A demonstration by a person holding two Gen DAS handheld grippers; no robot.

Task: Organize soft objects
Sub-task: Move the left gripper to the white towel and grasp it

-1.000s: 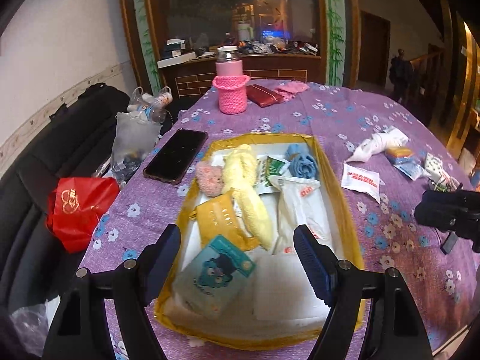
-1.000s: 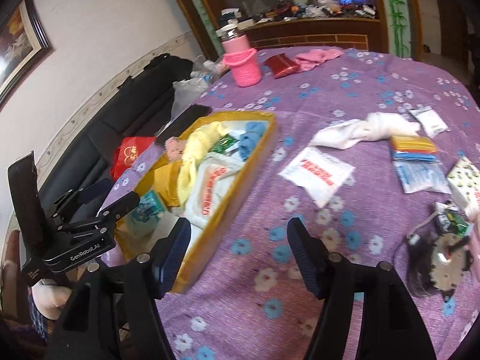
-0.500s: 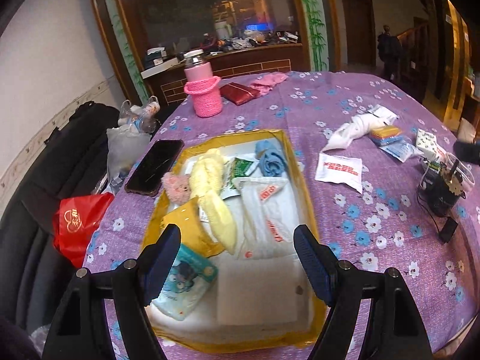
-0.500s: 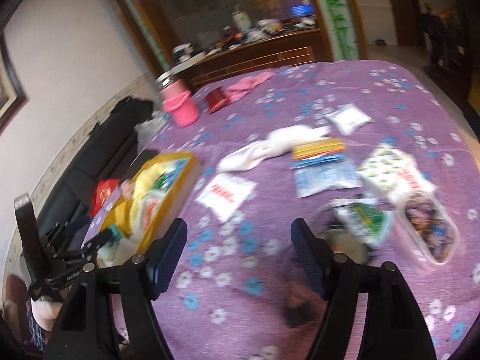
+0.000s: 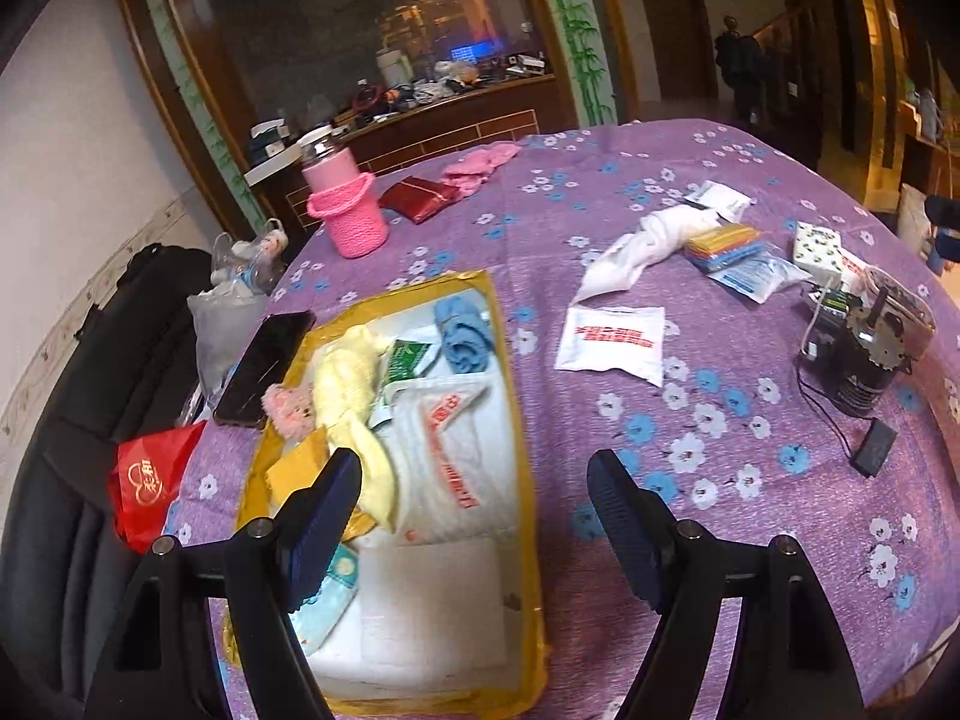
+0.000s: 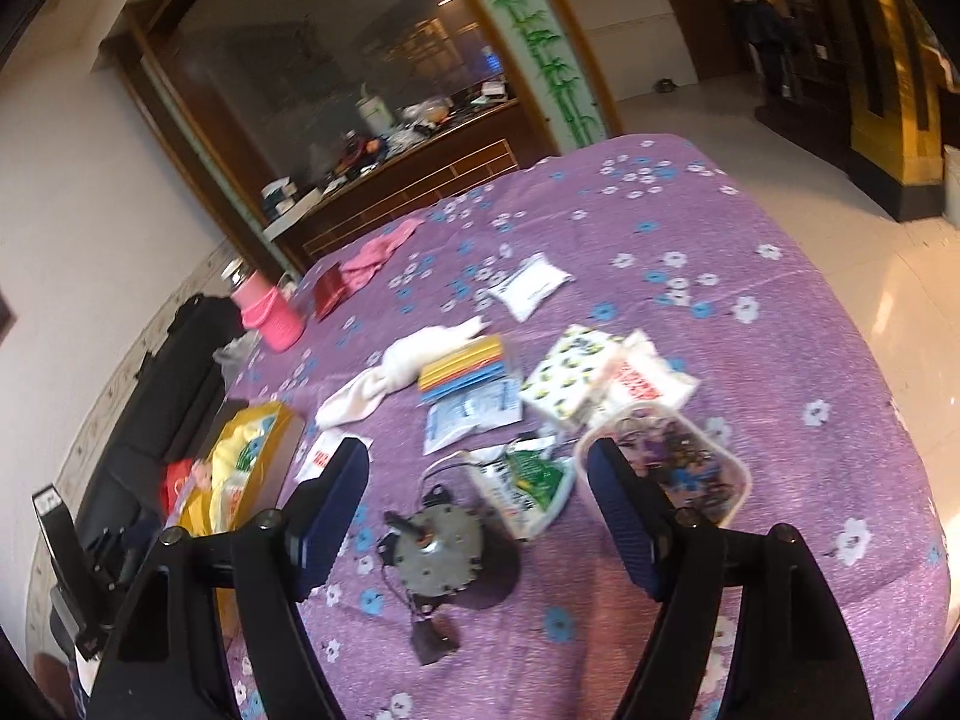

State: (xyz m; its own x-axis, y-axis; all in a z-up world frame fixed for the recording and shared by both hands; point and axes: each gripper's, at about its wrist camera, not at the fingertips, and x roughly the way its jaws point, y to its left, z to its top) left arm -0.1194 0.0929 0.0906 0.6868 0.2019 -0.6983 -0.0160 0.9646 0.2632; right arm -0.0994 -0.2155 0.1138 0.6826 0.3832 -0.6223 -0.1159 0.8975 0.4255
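1. Left wrist: left gripper [image 5: 474, 504] spread wide, empty, above the gold-rimmed tray [image 5: 516, 420] on the purple worktop [image 5: 690, 432]; inside lie a floppy yellow cloth [image 5: 354, 384], blue towel [image 5: 462, 336], white packets
2. Right wrist: right gripper [image 6: 477, 507] gaping, empty, over a round motor [image 6: 441, 546]; crumpled white cloth [image 6: 396, 375] lies loose beyond, apart from the tray

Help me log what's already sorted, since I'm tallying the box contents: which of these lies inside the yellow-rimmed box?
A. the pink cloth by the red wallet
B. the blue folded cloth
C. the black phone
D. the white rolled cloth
B: the blue folded cloth lies within the yellow-rimmed box, near its far end beside the green packet.
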